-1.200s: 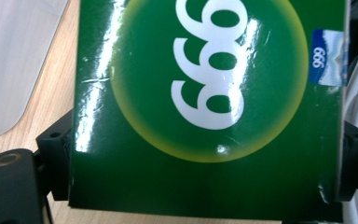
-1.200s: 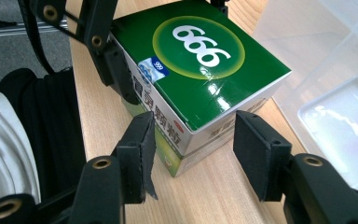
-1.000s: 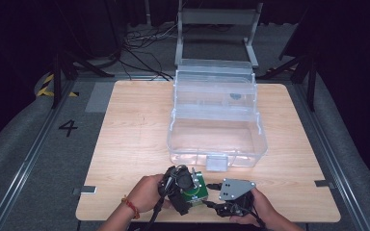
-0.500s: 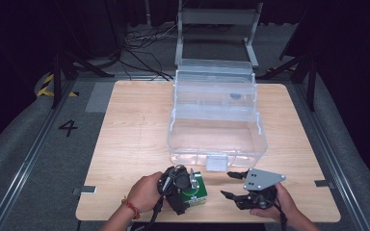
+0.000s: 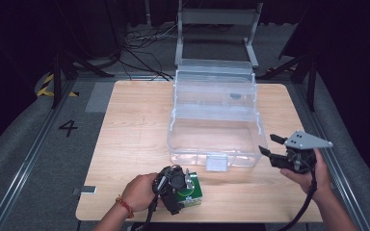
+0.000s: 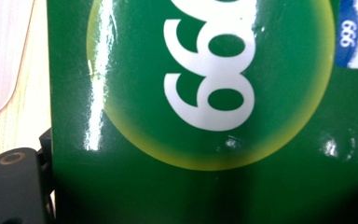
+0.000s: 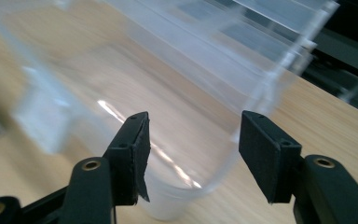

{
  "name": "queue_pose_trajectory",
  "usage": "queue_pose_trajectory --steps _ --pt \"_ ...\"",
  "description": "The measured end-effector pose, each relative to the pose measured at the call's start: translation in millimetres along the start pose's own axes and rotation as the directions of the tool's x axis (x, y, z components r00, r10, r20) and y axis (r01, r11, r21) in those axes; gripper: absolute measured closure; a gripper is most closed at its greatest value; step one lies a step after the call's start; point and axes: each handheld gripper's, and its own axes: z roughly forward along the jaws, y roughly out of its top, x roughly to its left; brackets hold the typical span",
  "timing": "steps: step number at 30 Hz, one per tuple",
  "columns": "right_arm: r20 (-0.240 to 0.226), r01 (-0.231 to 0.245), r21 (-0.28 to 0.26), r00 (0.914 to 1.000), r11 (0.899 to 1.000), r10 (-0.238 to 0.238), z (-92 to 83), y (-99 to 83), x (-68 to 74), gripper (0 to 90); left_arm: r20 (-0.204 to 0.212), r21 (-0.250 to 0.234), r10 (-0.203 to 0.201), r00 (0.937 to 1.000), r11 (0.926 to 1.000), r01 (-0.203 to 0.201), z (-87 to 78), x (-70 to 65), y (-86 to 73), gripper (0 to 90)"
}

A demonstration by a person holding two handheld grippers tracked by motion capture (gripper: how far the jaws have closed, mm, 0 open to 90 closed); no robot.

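Left gripper (image 5: pixel 176 187) sits at the near edge of the wooden table (image 5: pixel 130 144), clamped on a small green box (image 5: pixel 192 193) that rests on the tabletop just near of the clear plastic storage box (image 5: pixel 214 120). High view gives only a green corner with a pale label beside the hand. The left gripper view, pressed right up against the box (image 6: pixel 209 112), shows what the high view can't: glossy green face, a yellow-edged circle and white "999" print upside down, with a small blue "999" patch (image 6: pixel 354 39) at the top right. One black jaw is at the bottom left of that view, against the box edge.

Right gripper (image 5: pixel 275 150) is held above the table's right side, just right of the clear box's near right corner, grey plate on top. Its jaws have just been closing a little but stand wide, nothing between them. Right gripper view (image 7: pixel 193 158) looks through the gap at the blurred rounded corner of the clear box (image 7: pixel 182 93) and its stepped tiers farther off.
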Motion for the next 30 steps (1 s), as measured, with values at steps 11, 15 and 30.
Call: queue_pose_trajectory --steps 11,15,30 --pt "-0.012 -0.141 0.075 0.9897 0.987 0.143 31.0 -16.5 -46.2 42.2 0.007 -0.045 -0.010 0.9999 0.9989 0.011 3.2 0.0 -5.8 14.0" --pt "0.015 -0.122 0.114 0.9926 0.986 0.121 41.5 -17.5 -46.5 41.8 0.005 -0.047 -0.010 0.9999 0.9989 0.010 3.5 -0.1 -6.0 13.9" --pt "-0.037 -0.132 0.142 0.9897 0.981 0.138 72.2 -26.3 -41.1 54.3 0.008 -0.051 -0.015 0.9999 0.9986 0.015 3.9 0.0 -5.9 14.2"
